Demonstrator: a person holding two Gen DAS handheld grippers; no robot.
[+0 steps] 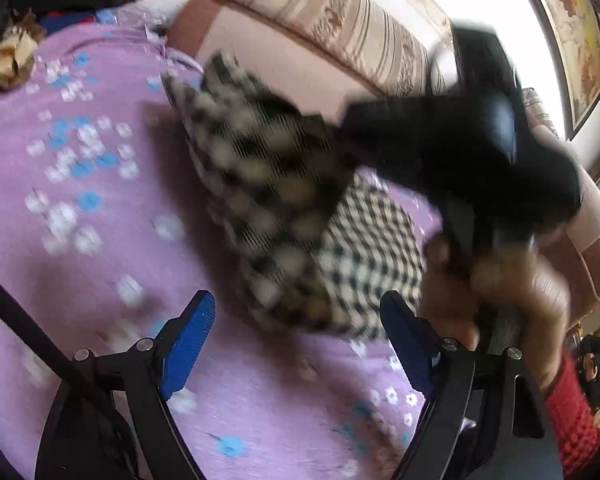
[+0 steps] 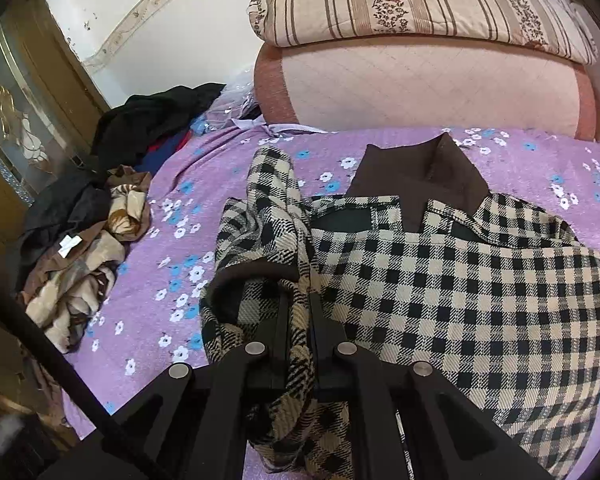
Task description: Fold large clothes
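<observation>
Checked jacket [image 2: 460, 288] lies flat, collar toward headboard; right gripper [image 2: 300, 300] pinches its sleeve [image 2: 276, 200] at the left side, left gripper [image 1: 296, 320] spread, empty.

**Fig. — Handheld two-finger grippers w/ wrist cams: hardware and sleeve.**

Left gripper [image 1: 296, 344]: black curved arms, blue ribbed pads [image 1: 190, 344] on the fingers, silver round screws at the pivots; a thin black rod runs toward 10 o'clock from the left arm. Right gripper [image 2: 300, 304]: black fingers and link arms, four silver round screws in a row, black rod toward 10 o'clock. Right hand [image 1: 512, 300], blurred, on a black housing w/ glossy dome; red knit sleeve [image 1: 572, 420] at 4 o'clock.
</observation>
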